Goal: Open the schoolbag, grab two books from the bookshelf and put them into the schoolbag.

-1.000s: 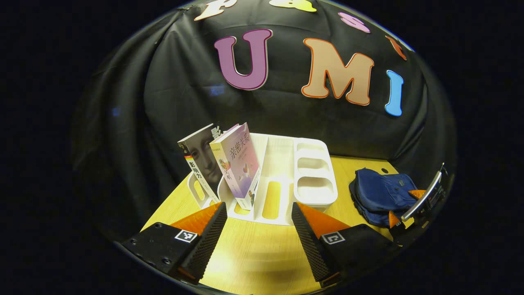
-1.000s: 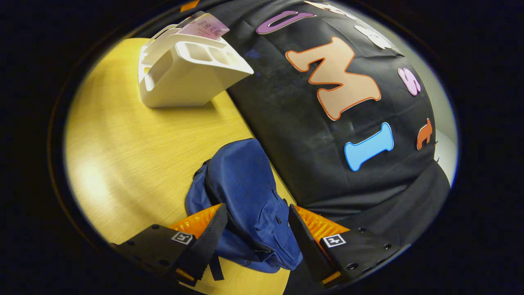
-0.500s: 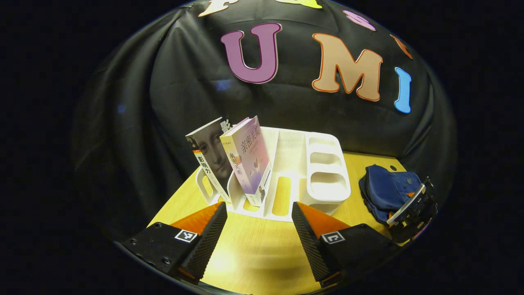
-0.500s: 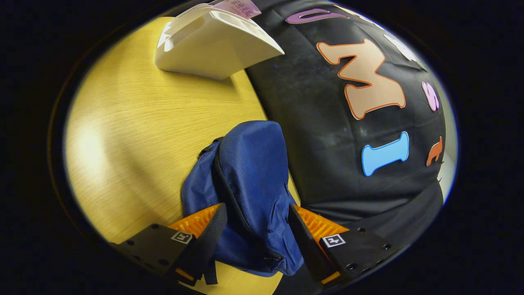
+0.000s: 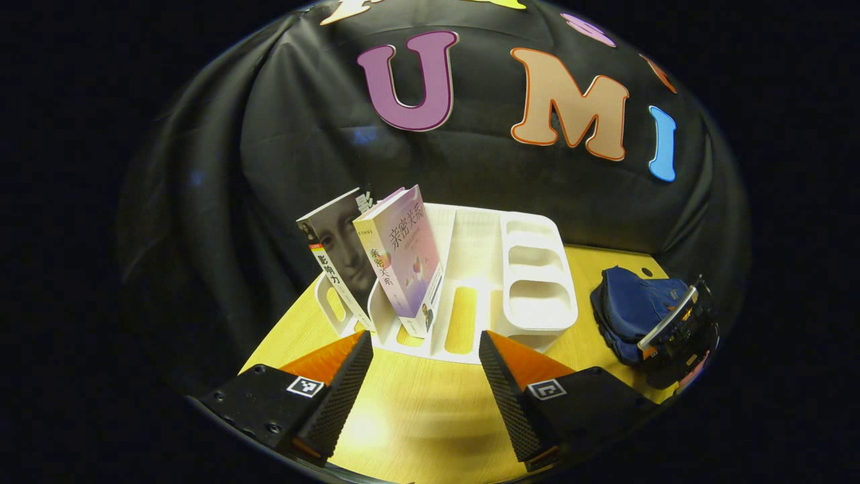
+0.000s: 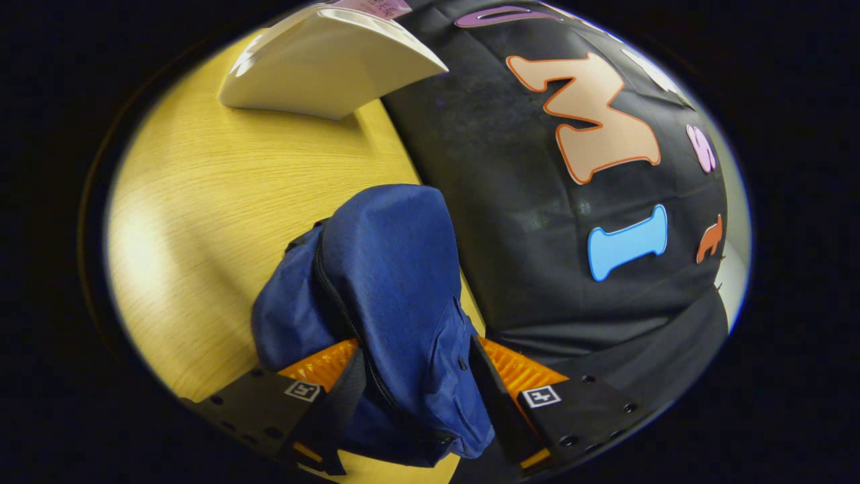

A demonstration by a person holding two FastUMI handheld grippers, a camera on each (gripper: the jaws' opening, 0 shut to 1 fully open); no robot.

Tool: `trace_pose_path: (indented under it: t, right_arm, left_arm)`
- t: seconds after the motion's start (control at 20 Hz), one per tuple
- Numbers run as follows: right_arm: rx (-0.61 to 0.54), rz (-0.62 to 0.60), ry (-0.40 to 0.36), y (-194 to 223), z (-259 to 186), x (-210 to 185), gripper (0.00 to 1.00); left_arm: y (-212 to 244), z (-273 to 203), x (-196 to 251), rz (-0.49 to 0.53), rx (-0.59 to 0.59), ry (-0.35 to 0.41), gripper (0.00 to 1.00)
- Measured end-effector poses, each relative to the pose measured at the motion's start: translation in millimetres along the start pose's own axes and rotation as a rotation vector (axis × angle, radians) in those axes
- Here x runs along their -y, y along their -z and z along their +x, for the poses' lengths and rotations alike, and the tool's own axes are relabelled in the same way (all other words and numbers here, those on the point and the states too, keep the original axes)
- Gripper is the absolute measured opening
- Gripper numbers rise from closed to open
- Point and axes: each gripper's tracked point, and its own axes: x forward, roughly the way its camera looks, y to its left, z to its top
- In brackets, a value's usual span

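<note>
In the left gripper view, two books stand tilted in the left slots of the white bookshelf (image 5: 537,282): a dark one with a portrait cover (image 5: 339,259) and a pink one (image 5: 403,259). My left gripper (image 5: 424,339) is open just in front of the shelf, holding nothing. The blue schoolbag (image 5: 628,306) lies at the table's right, with my right gripper (image 5: 672,321) over it. In the right gripper view, the schoolbag (image 6: 390,282) is zipped and lies between the fingers of the right gripper (image 6: 416,346). That gripper is open, one finger on each side of the bag.
The yellow wooden table (image 6: 201,188) stretches left of the bag. The shelf (image 6: 329,60) stands at its far end. The black cloth wall runs close behind the bag and shelf. The shelf's right compartments (image 5: 541,296) hold nothing.
The right gripper has moved closer over the schoolbag, which now reaches deeper between its fingers. The left gripper has barely shifted and stays open before the shelf.
</note>
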Motion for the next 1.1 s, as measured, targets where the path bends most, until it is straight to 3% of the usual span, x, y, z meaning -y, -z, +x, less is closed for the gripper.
trace_pose_path:
  t: [0.35,0.4,0.45,0.55,0.6,0.65,0.7,0.9,0.95,1.1]
  right_arm:
    - [-0.013,-0.008,0.021,-2,18,2,0.48]
    - [-0.025,0.003,0.001,1,19,-2,0.25]
    - [-0.032,0.007,0.007,4,22,-1,0.37]
    - [-0.013,0.003,0.045,-4,21,9,0.02]
    - [-0.009,0.012,0.051,-3,20,11,0.10]
    - [-0.011,0.024,0.050,-2,20,11,0.05]
    - [-0.014,0.031,0.046,-1,21,12,0.10]
    - [-0.003,0.057,0.055,4,12,25,0.10]
    - [0.001,0.064,0.052,-4,16,31,0.01]
    - [-0.003,0.110,0.055,-3,11,44,0.03]
  left_arm:
    - [-4,3,12,0.014,0.000,0.020,0.94]
    - [-4,4,13,0.014,0.000,0.022,0.94]
    - [-4,4,14,0.013,-0.002,0.023,0.94]
    - [-4,4,13,0.013,-0.005,0.020,0.94]
    - [-4,5,13,0.013,-0.004,0.020,0.94]
    - [-5,5,13,0.016,-0.005,0.020,0.94]
    - [-5,5,13,0.020,-0.007,0.019,0.94]
    - [-23,7,9,0.021,0.017,0.022,0.93]
    - [-29,9,7,0.018,0.020,0.022,0.93]
    - [-47,13,-5,0.024,0.031,0.024,0.93]
